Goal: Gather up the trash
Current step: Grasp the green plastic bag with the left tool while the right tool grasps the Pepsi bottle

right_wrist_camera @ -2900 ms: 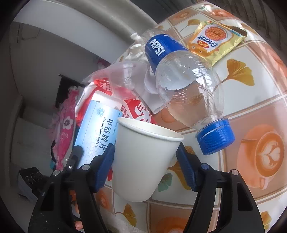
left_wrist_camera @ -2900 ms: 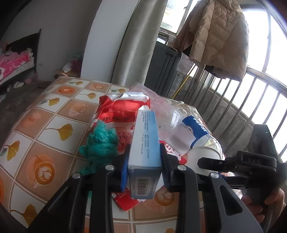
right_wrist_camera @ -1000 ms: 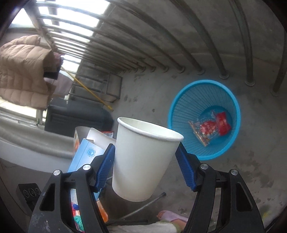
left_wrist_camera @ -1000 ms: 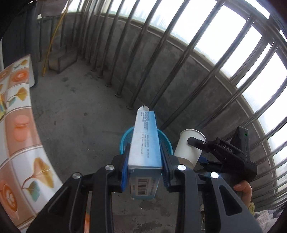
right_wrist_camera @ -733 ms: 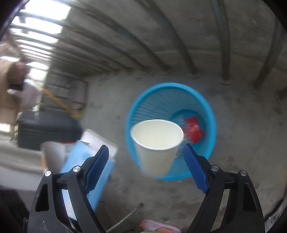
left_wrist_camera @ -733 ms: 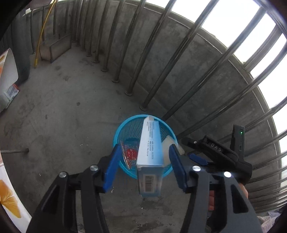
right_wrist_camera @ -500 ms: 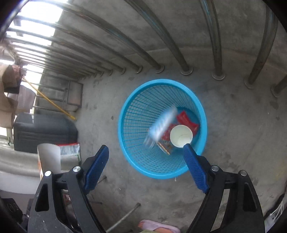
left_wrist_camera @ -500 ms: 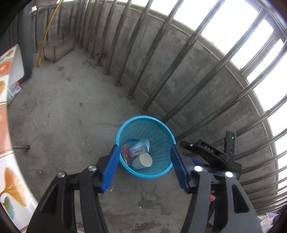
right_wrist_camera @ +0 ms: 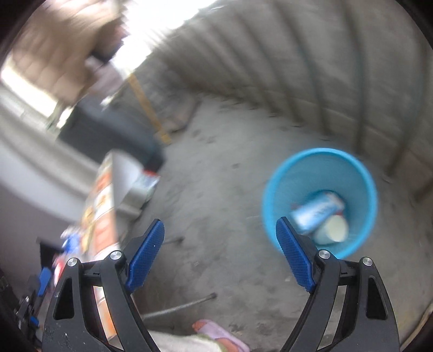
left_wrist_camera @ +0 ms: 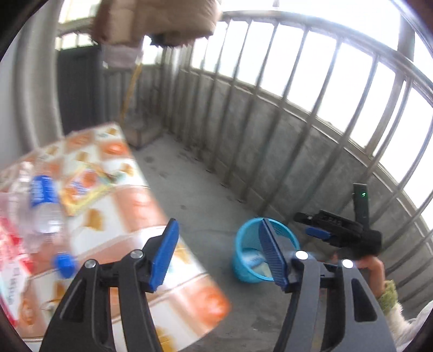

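Note:
A blue mesh trash basket [right_wrist_camera: 362,178] stands on the concrete floor; it also shows in the left wrist view [left_wrist_camera: 243,243]. In it lie a blue-and-white box [right_wrist_camera: 316,211] and a white paper cup [right_wrist_camera: 333,230]. My left gripper [left_wrist_camera: 219,254] is open and empty, over the table's edge. My right gripper [right_wrist_camera: 222,249] is open and empty, above the floor left of the basket; it also shows in the left wrist view [left_wrist_camera: 319,227]. On the table [left_wrist_camera: 162,227] lie a clear Pepsi bottle [left_wrist_camera: 46,211], a yellow snack packet [left_wrist_camera: 81,189] and red wrappers [left_wrist_camera: 10,251].
A metal railing [left_wrist_camera: 270,135] on a low concrete wall runs behind the basket. A beige coat [left_wrist_camera: 151,19] hangs at the top. A thin rod [right_wrist_camera: 178,306] and a pink slipper [right_wrist_camera: 216,333] lie on the floor near me. A dark cabinet [left_wrist_camera: 78,89] stands behind the table.
Both grippers opened and dropped the box and the cup into the basket. Both have since swung away from above the basket, the left one back toward the table.

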Available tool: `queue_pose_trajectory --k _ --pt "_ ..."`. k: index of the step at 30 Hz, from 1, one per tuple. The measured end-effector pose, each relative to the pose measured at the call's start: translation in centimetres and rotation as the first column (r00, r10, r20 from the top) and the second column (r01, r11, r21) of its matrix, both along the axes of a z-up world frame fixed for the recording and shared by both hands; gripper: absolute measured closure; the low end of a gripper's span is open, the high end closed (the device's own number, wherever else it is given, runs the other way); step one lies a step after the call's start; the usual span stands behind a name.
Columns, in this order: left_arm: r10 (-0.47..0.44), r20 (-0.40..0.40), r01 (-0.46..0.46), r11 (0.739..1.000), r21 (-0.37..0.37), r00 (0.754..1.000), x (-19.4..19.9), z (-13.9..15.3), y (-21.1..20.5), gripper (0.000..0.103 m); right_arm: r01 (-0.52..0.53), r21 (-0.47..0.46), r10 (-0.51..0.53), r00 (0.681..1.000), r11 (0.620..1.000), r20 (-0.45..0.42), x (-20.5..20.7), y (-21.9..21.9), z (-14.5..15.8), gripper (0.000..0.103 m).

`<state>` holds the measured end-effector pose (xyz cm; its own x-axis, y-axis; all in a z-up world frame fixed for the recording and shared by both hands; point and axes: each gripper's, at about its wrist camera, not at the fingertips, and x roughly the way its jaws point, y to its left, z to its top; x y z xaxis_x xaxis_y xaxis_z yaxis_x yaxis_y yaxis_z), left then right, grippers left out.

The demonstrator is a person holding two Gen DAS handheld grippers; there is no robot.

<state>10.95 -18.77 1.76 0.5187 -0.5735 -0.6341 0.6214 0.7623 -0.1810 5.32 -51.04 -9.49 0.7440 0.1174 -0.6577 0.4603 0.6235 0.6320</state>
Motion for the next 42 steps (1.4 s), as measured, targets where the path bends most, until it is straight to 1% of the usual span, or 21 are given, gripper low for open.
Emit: queue_pose_trajectory --k 2,4,5,7,9,11,13,14,15,16,18,19,22,26,29,31,33,35,38,40,42 --pt "0.079 0.064 -0.079 0.997 0.004 0.995 -0.5 1.0 4.1 0.041 -0.080 -0.021 0.081 0.996 0.997 0.033 1.5 2.3 1.6 0.022" --pt "0.176 0.119 -0.177 0.984 0.000 0.977 -0.8 1.6 8.5 0.039 -0.156 -0.045 0.159 0.985 0.987 0.066 2.8 4.6 3.1 0.022" --pt "0.238 0.145 -0.241 0.971 0.000 0.960 -1.0 1.8 11.0 0.038 -0.192 -0.053 0.196 0.977 0.980 0.082 3.4 5.8 3.8 0.022" --pt "0.326 0.173 -0.332 0.943 0.002 0.929 -0.9 1.8 14.9 0.036 -0.260 -0.076 0.267 0.959 0.963 0.097 4.7 8.3 4.8 0.022" --pt "0.421 0.181 -0.431 0.902 0.015 0.889 -0.5 1.4 18.6 0.035 -0.318 -0.097 0.326 0.940 0.943 0.094 6.1 10.6 5.5 0.022" --pt "0.498 0.174 -0.509 0.861 0.021 0.850 -0.1 0.8 21.8 0.035 -0.375 -0.110 0.385 0.919 0.920 0.087 7.4 12.6 5.9 0.022" --pt "0.574 0.191 -0.589 0.808 0.029 0.797 -0.1 0.3 24.4 0.032 -0.424 -0.123 0.435 0.897 0.897 0.077 8.4 14.6 6.7 0.022" --pt "0.610 0.214 -0.630 0.776 0.037 0.763 -0.2 0.2 25.2 0.028 -0.444 -0.134 0.456 0.887 0.886 0.074 8.6 15.7 7.1 0.022" --pt "0.637 0.229 -0.661 0.749 0.044 0.736 0.0 0.0 25.9 0.026 -0.461 -0.148 0.475 0.877 0.875 0.072 8.9 16.7 7.6 0.022" --pt "0.653 0.228 -0.679 0.732 0.052 0.722 0.4 -0.4 26.7 0.025 -0.474 -0.162 0.489 0.869 0.865 0.070 9.2 17.5 8.1 0.022" --pt "0.667 0.194 -0.689 0.721 0.071 0.719 1.1 -1.0 27.7 0.025 -0.496 -0.187 0.517 0.852 0.848 0.083 9.7 19.0 8.9 0.022" --pt "0.670 0.170 -0.688 0.722 0.079 0.722 1.6 -1.3 28.3 0.025 -0.507 -0.194 0.530 0.844 0.840 0.085 10.1 19.7 9.2 0.022" --pt "0.660 0.120 -0.669 0.739 0.074 0.742 2.6 -2.1 28.8 0.024 -0.536 -0.196 0.556 0.828 0.821 0.068 11.4 21.6 9.6 0.022" --pt "0.660 0.084 -0.665 0.742 0.080 0.746 3.7 -3.3 29.5 0.024 -0.574 -0.214 0.598 0.798 0.791 0.069 12.9 24.3 10.3 0.022" --pt "0.660 0.043 -0.661 0.746 0.082 0.750 4.6 -4.3 30.0 0.024 -0.601 -0.219 0.622 0.783 0.769 0.035 14.5 26.5 10.0 0.021" --pt "0.663 -0.009 -0.661 0.746 0.080 0.748 5.3 -5.2 30.7 0.024 -0.621 -0.211 0.636 0.771 0.754 0.004 15.8 27.8 9.8 0.021" --pt "0.664 -0.038 -0.661 0.748 0.068 0.747 5.6 -5.7 31.4 0.024 -0.644 -0.213 0.655 0.755 0.735 -0.022 17.3 29.1 9.7 0.021" --pt "0.668 -0.057 -0.664 0.744 0.067 0.742 5.8 -6.1 32.0 0.024 -0.651 -0.234 0.661 0.749 0.722 -0.046 18.7 30.2 9.7 0.021" --pt "0.664 -0.078 -0.660 0.748 0.073 0.744 6.2 -6.8 32.6 0.024 -0.666 -0.262 0.671 0.737 0.699 -0.081 20.6 31.6 9.6 0.020" --pt "0.659 -0.084 -0.655 0.752 0.079 0.747 6.4 -7.0 32.8 0.028 -0.672 -0.268 0.672 0.733 0.690 -0.105 21.7 32.2 9.4 0.020" --pt "0.665 -0.077 -0.658 0.746 0.097 0.743 6.6 -7.3 32.9 0.034 -0.675 -0.275 0.670 0.731 0.685 -0.126 22.7 32.7 9.2 0.020"
